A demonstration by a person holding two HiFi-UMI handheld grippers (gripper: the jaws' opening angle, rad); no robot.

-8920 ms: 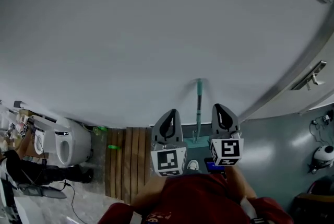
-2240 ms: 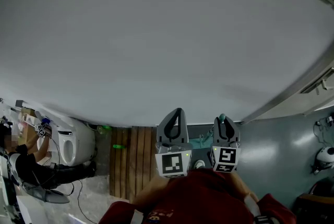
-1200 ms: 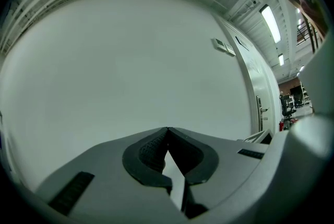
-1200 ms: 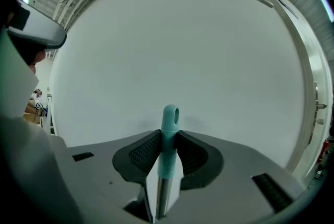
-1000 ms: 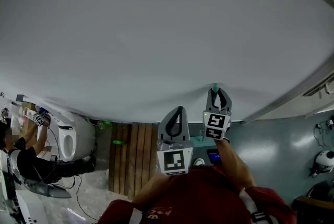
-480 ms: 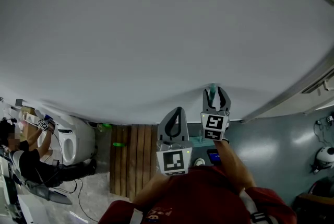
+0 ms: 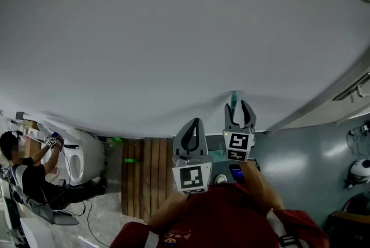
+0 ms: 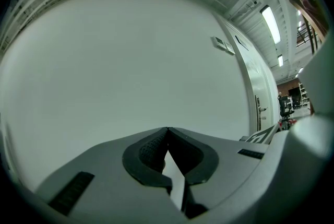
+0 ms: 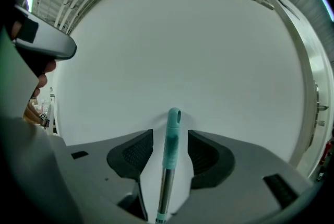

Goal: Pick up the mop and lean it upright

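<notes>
The mop's teal handle top stands upright against the white wall. In the right gripper view it rises between the jaws, and its steel shaft runs down below. My right gripper is open; both pads stand clear of the handle. In the head view the right gripper sits just below the handle tip. The mop's teal base shows low between the grippers. My left gripper hangs beside it, shut and empty, its tips meeting against the wall.
A wooden slat board lies on the floor to the left. Beyond it are a white toilet and a crouching person. A door frame runs along the right, and a white helmet-like thing sits far right.
The right gripper's jaws have parted from the mop handle and drawn slightly back. The handle stays upright against the wall. The left gripper has barely moved.
</notes>
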